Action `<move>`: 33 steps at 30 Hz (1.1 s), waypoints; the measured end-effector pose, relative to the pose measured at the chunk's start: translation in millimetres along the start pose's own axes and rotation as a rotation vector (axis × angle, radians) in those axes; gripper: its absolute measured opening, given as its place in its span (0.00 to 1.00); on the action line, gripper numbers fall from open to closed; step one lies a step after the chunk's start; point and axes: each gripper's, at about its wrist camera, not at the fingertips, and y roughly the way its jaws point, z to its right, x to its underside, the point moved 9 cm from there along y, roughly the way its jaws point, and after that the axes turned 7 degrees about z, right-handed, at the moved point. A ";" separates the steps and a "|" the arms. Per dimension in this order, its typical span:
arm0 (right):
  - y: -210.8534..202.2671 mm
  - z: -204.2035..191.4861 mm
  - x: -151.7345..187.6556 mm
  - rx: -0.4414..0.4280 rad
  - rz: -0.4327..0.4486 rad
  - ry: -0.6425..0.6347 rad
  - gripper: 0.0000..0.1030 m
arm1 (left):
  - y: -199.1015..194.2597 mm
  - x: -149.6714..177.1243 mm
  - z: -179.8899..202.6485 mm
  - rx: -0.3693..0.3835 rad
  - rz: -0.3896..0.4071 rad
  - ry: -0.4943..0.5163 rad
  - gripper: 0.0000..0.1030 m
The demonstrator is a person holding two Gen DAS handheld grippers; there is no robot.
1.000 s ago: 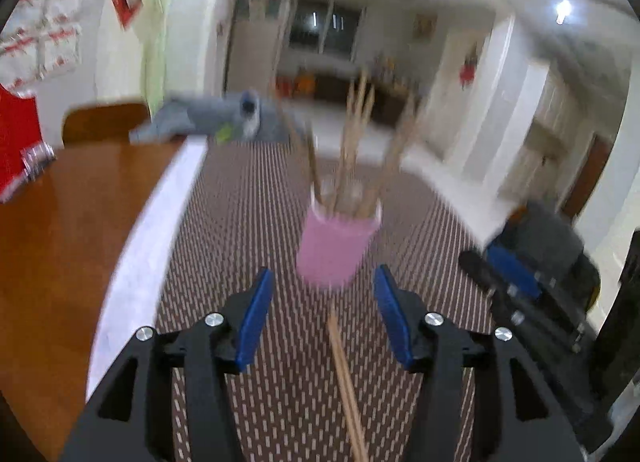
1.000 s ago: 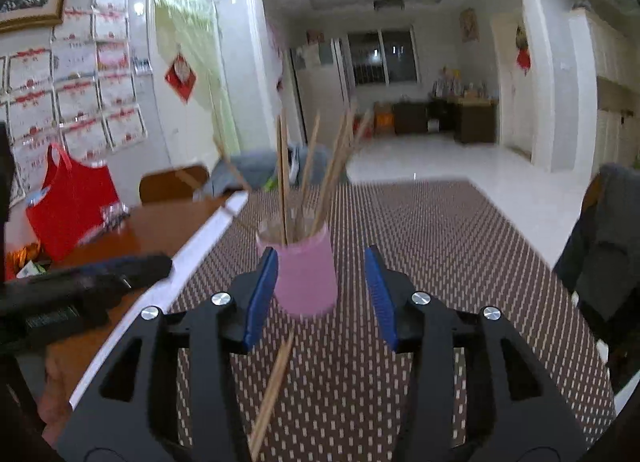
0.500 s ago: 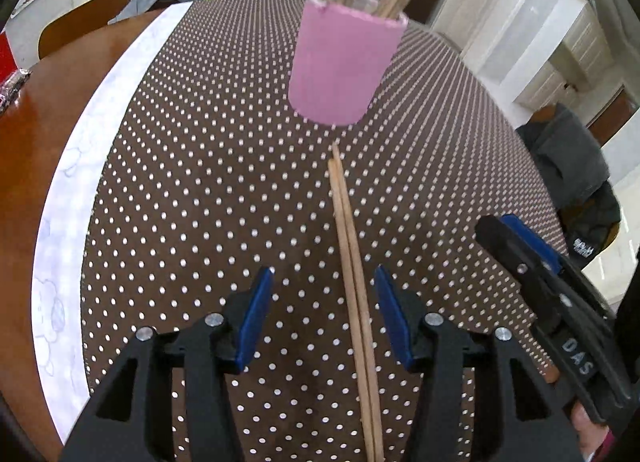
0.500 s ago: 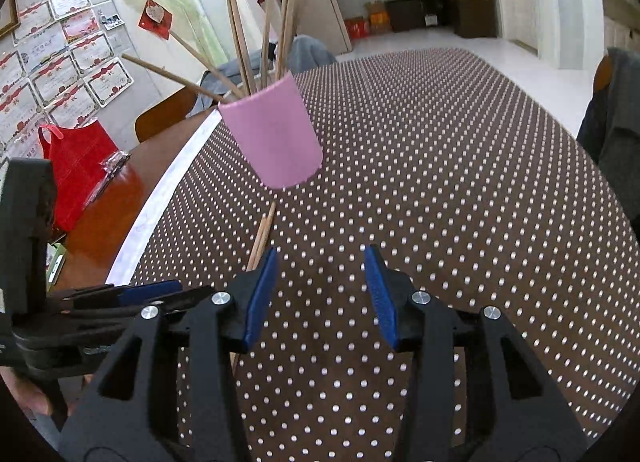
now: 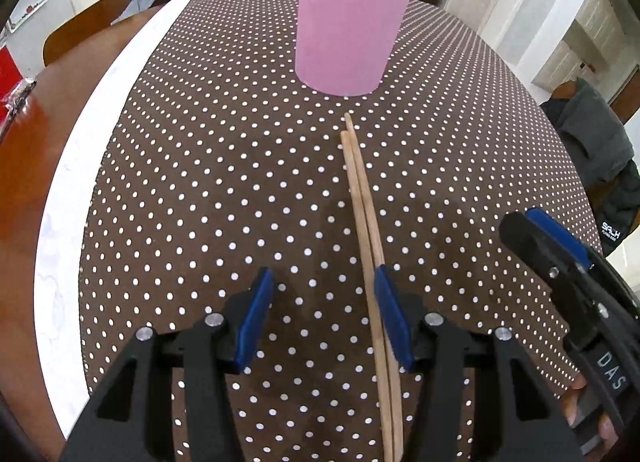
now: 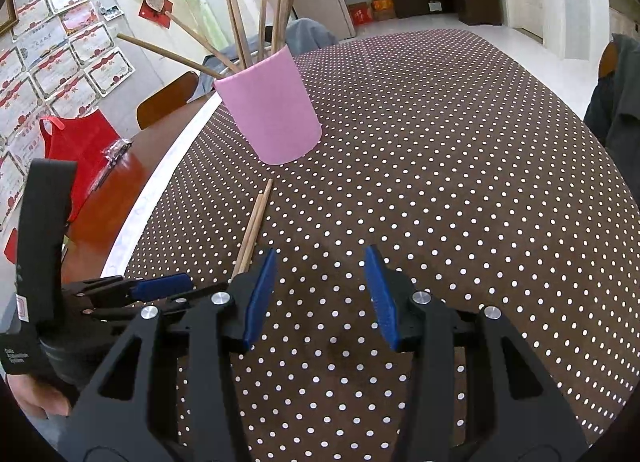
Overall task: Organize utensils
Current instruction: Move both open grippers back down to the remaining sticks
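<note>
My left claw (image 5: 320, 314) hangs low over the dotted brown tablecloth (image 5: 208, 166) on the desk, jaws spread with nothing pinched. The pair of wooden chopsticks (image 5: 362, 214) lies flat on the cloth, running from just below the pink cup (image 5: 352, 22) at the top centre down to the bottom edge of the left view, passing right alongside the inner face of the blue pad on the right-hand side; I cannot tell whether it touches. My right claw (image 6: 320, 294) is also spread and empty, over bare cloth at lower centre. In its view the same chopsticks (image 6: 256, 218) lie to the left of its jaws, their near ends hidden behind the claw body. The pink cup (image 6: 272, 110) stands upright at upper left, holding several more chopsticks (image 6: 260, 14) that fan upward.
</note>
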 end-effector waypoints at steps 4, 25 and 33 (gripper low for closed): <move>-0.7 2.4 -2.0 -0.003 0.008 0.011 0.44 | 2.3 -4.3 4.0 0.001 0.006 0.005 0.51; -8.6 17.0 -10.8 -0.001 0.015 0.024 0.45 | 5.4 -15.2 9.5 -0.014 -0.002 0.031 0.51; -6.6 14.1 -14.7 -0.006 0.016 0.019 0.45 | 8.7 -19.4 -1.7 -0.019 -0.011 0.019 0.51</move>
